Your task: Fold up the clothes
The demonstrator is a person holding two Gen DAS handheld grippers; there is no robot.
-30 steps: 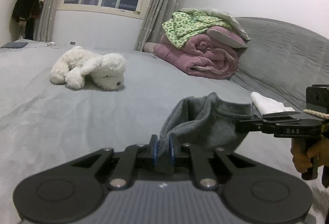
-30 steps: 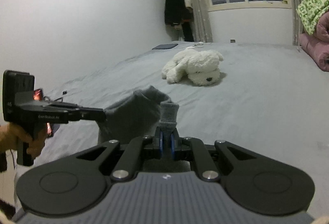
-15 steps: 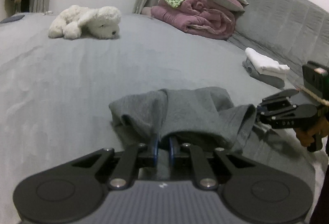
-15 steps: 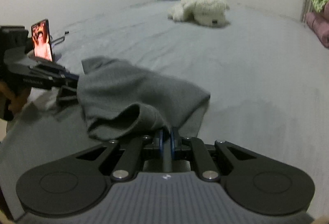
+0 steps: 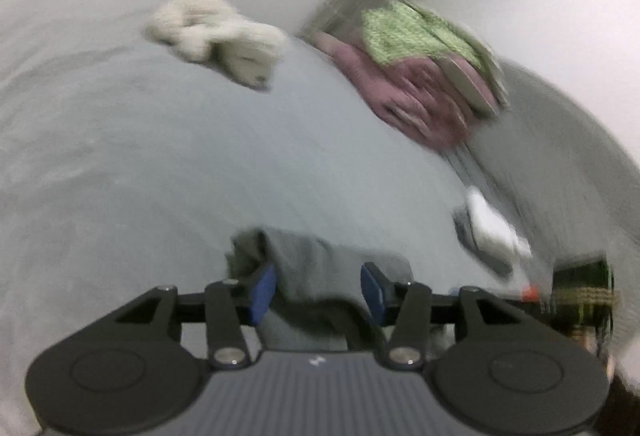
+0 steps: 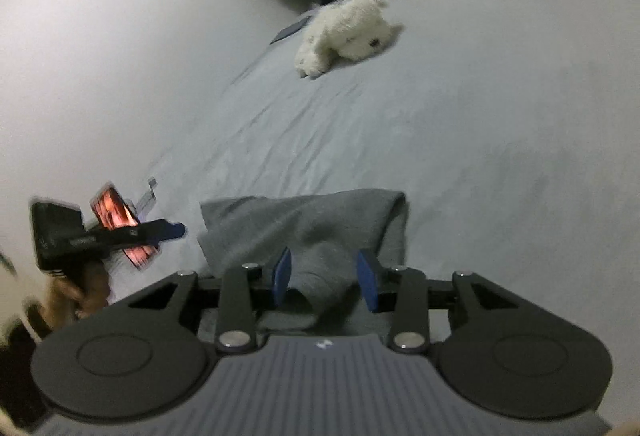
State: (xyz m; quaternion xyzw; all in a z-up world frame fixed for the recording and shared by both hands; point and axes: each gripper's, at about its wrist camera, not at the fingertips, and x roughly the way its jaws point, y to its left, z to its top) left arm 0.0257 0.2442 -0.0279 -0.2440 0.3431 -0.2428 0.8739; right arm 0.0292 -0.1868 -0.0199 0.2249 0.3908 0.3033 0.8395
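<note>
**Operator:** Both views have tipped over since a second ago, and the grey garment, which hung lifted off the bed then, now lies in a heap on the grey bedsheet. My tongs have just been opening on both sides.

**Observer:** Are they clear of the cloth?

**Operator:** On the left tongs the blue pads stand apart at a middling width, with a fold of the garment between them; I see no pad pressing on it. The right tongs are the same: pads apart, a ridge of grey cloth rising in the gap, not pinched.

**Observer:** Where does the garment sit in the frame?

**Operator:** Bottom centre in both views, right in front of the fingers. In the right wrist view the left tongs come in from the lower left, tip just beside the garment's left edge, held by a hand.

**Observer:** Anything else on the bed?

**Operator:** White plush dog well beyond the garment, in the upper part of the frame. In the left wrist view, a pink quilt with a green patterned cloth on top at upper right, and a folded white item at the right. That view is badly blurred.
</note>
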